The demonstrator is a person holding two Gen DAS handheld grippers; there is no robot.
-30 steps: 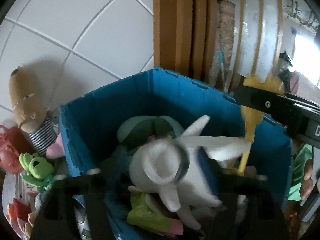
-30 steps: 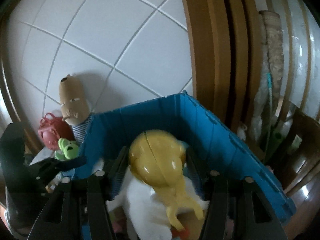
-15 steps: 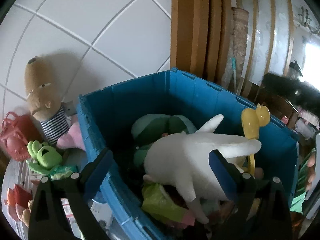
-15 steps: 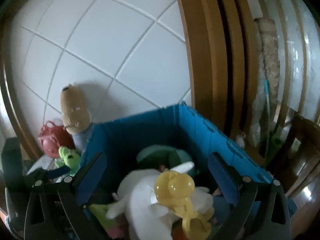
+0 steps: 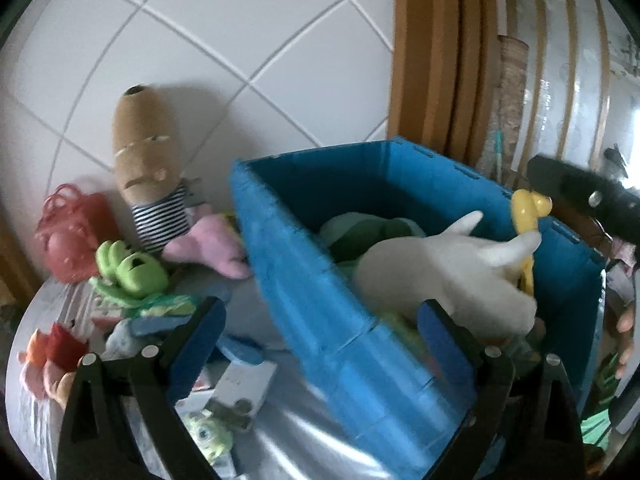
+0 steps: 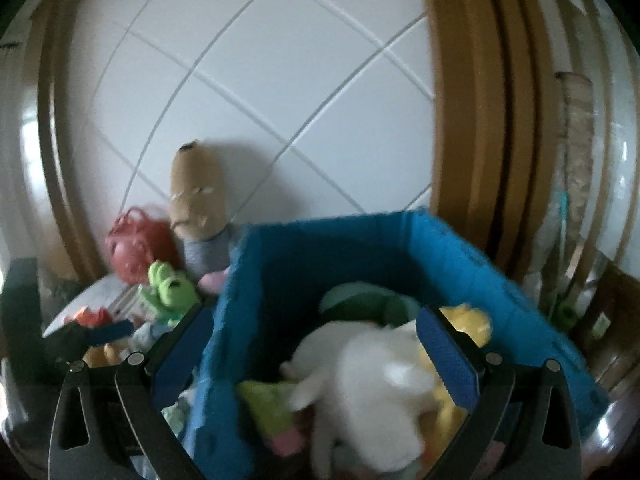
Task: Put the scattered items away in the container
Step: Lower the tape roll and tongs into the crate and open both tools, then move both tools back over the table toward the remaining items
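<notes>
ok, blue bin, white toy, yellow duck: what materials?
Blue bin: looks like rigid matte plastic, with flat panel walls and moulded seams. White toy: soft plush, going by its fuzzy surface and floppy limbs. Yellow duck: probably smooth plastic or rubber, slightly glossy; blur leaves it open.

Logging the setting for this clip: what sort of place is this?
Most likely a room in a home. A white tiled wall meets a brown wooden door frame, and soft toys lie beside a blue bin, such as a brown plush in a striped top.
</notes>
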